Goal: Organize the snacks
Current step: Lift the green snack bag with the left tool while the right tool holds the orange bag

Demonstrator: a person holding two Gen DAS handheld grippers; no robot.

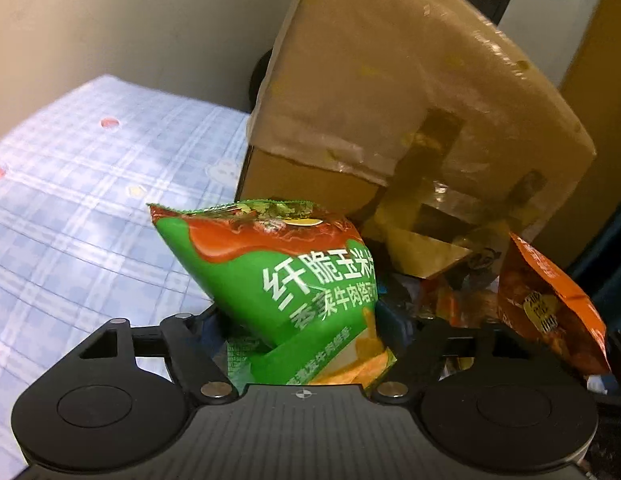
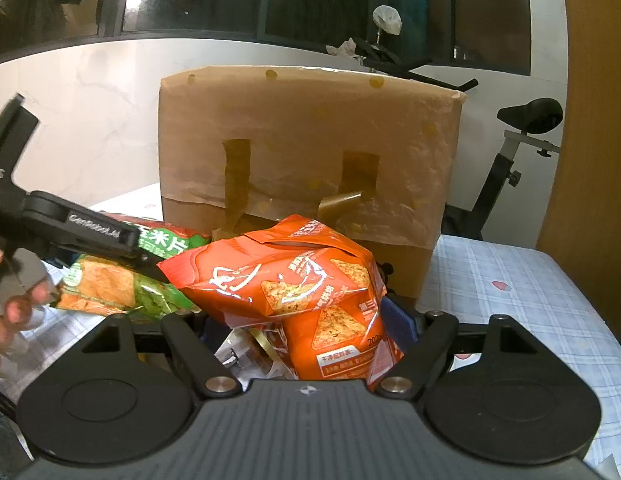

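Green snack bag (image 1: 294,280) held in left tool (image 1: 302,320), orange snack bag (image 2: 310,280) gripped in right tool (image 2: 310,320), both before cardboard box (image 2: 310,140).

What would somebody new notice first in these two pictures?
Probably the two bright snack bags: a green chip bag between the left gripper's fingers, and an orange chip bag between the right gripper's. Behind them a taped cardboard box stands on the blue checked cloth.
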